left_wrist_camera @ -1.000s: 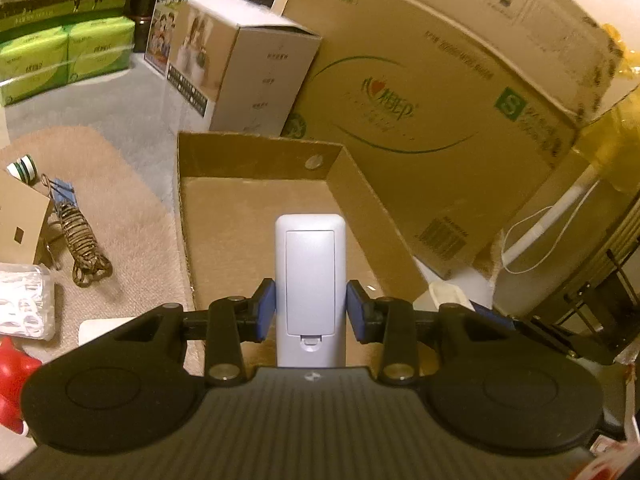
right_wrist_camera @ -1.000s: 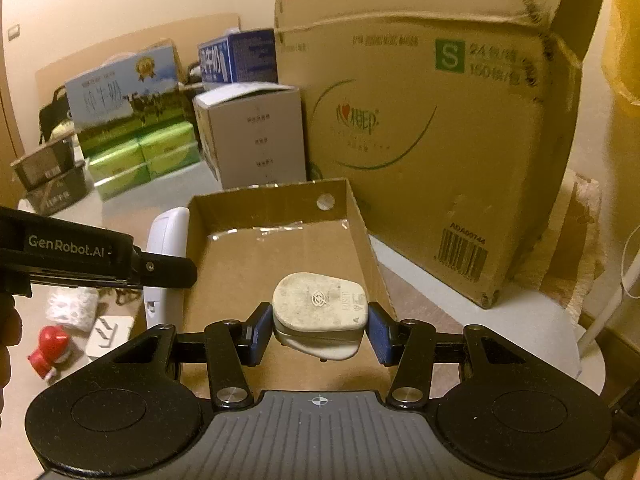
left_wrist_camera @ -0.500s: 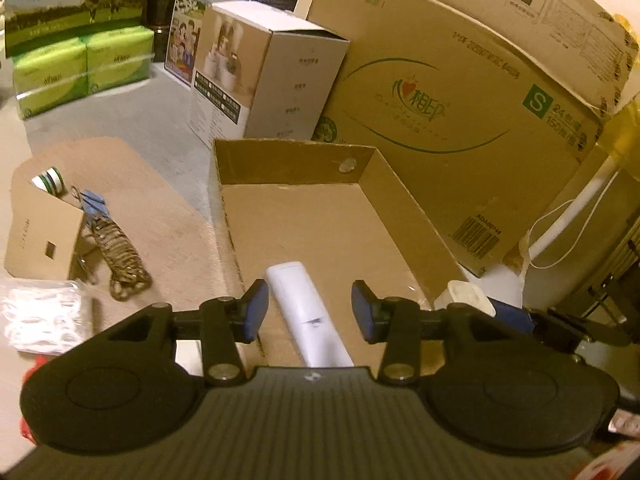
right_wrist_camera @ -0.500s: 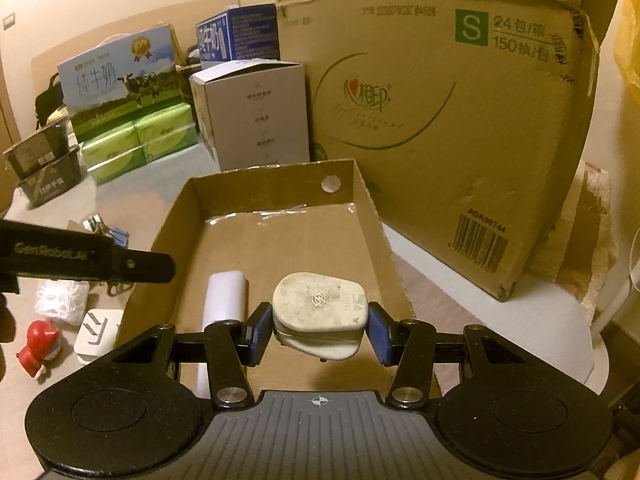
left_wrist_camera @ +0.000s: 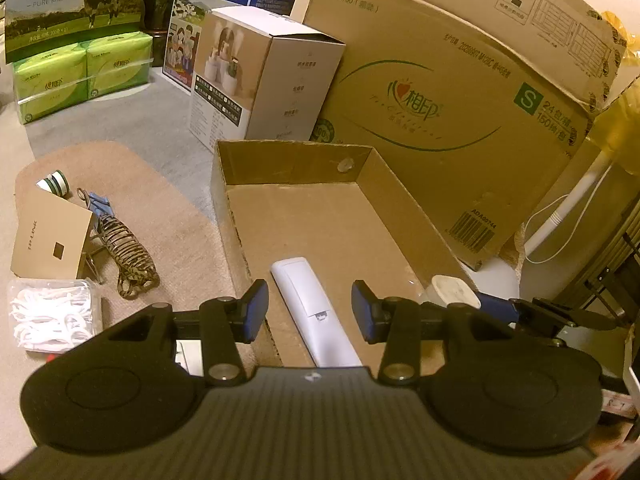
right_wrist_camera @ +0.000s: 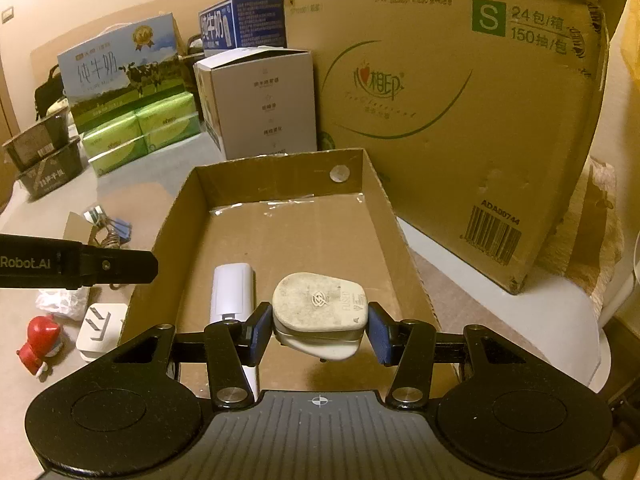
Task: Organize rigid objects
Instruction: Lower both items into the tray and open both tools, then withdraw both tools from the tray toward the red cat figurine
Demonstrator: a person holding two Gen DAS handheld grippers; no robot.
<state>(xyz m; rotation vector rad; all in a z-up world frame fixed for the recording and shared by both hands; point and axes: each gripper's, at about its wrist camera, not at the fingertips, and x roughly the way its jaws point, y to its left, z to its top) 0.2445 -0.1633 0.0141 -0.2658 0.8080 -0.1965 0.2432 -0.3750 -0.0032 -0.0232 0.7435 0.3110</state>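
A white remote (left_wrist_camera: 312,308) lies flat on the floor of the shallow cardboard tray (left_wrist_camera: 384,184), near its front left corner; it also shows in the right wrist view (right_wrist_camera: 232,292). My left gripper (left_wrist_camera: 306,312) is open and empty, just above the remote's near end. My right gripper (right_wrist_camera: 318,334) is shut on a dirty white fused plug (right_wrist_camera: 320,308), held over the tray's (right_wrist_camera: 380,196) front part. The plug (left_wrist_camera: 454,292) and the right gripper show at the right of the left wrist view.
Left of the tray lie a white adapter (right_wrist_camera: 100,330), a red figurine (right_wrist_camera: 40,344), a floss pick box (left_wrist_camera: 52,316), a small cardboard box (left_wrist_camera: 52,240), a coiled cord (left_wrist_camera: 128,252). A large carton (right_wrist_camera: 460,100) and white box (right_wrist_camera: 260,100) stand behind.
My left gripper opened and let the remote go; it now lies in the tray, and the gripper drew back a little. The right gripper moved slightly forward with the plug.
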